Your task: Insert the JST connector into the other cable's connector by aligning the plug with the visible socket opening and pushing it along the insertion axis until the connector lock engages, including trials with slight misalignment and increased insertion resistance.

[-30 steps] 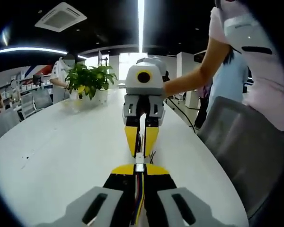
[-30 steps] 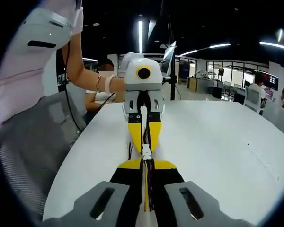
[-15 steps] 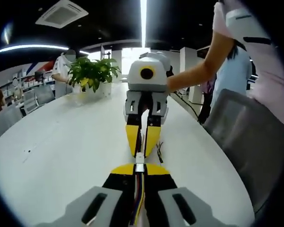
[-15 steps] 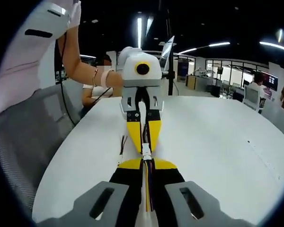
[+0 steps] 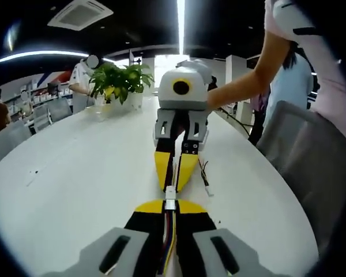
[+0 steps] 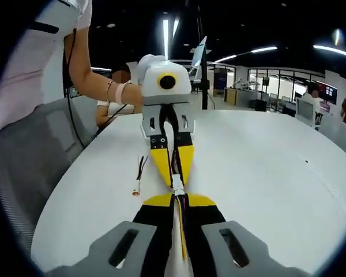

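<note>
Connector: a small white connector sits at the meeting point of the two grippers, held above the white bench; in the right gripper view it shows as a white block between the opposing yellow tips.
Cable: coloured wires run back from the connector between the right gripper's jaws; a similar bundle runs back between the left gripper's jaws.
Left gripper: left gripper is clamped on its wire bundle just behind the connector.
Right gripper: right gripper is likewise closed around its wires, its tips facing the left gripper's head-on.
Loose cable: a short spare lead lies flat on the bench beside the grippers, toward the edge nearest the person; in the left gripper view it lies just beside the right gripper.
Surroundings: a potted plant stands at the bench's far end; a grey chair stands at the bench's edge.
</note>
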`<state>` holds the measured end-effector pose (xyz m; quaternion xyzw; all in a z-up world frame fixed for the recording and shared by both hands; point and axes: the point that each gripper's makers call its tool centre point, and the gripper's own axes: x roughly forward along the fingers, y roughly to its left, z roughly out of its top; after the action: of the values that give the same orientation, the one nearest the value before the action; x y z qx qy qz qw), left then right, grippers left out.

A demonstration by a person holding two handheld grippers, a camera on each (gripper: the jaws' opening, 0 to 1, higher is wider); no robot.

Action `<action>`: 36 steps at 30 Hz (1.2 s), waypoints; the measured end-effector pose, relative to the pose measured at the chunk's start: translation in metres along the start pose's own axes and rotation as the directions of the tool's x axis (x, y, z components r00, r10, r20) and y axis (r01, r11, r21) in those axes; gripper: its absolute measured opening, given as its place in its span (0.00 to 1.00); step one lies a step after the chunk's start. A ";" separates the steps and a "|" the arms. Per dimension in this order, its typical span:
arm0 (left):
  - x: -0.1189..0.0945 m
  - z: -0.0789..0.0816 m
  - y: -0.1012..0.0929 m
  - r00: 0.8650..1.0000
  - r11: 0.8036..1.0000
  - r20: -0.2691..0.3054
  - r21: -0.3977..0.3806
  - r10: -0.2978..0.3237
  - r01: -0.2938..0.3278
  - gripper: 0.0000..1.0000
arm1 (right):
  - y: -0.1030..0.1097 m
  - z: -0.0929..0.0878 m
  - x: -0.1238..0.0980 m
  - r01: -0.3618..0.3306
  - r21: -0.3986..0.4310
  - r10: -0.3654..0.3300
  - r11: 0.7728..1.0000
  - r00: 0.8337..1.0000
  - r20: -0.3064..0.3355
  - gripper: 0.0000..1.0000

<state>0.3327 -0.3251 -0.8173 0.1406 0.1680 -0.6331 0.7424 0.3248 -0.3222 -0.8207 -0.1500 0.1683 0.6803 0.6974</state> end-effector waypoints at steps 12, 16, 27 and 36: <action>0.013 -0.011 0.002 1.000 1.000 -0.018 0.026 0.002 -0.002 0.00 | -0.006 -0.019 -0.004 0.020 -0.011 -0.020 1.000 0.999 -0.027 0.03; 0.015 -0.014 0.003 0.999 0.999 -0.032 0.044 0.007 -0.006 0.00 | -0.007 -0.021 -0.004 0.023 -0.016 -0.024 1.000 0.999 -0.029 0.03; 0.019 -0.022 -0.001 0.999 0.998 -0.043 0.054 0.021 -0.019 0.00 | -0.005 -0.027 0.000 0.024 -0.008 -0.024 1.000 0.999 -0.039 0.04; 0.018 -0.021 -0.002 0.997 0.997 -0.054 0.070 0.047 -0.044 0.00 | -0.001 -0.026 0.001 0.032 -0.012 -0.033 0.999 0.999 -0.040 0.04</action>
<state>0.3321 -0.3329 -0.8436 0.1875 0.1636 -0.6172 0.7464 0.3254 -0.3326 -0.8443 -0.1702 0.1762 0.6667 0.7039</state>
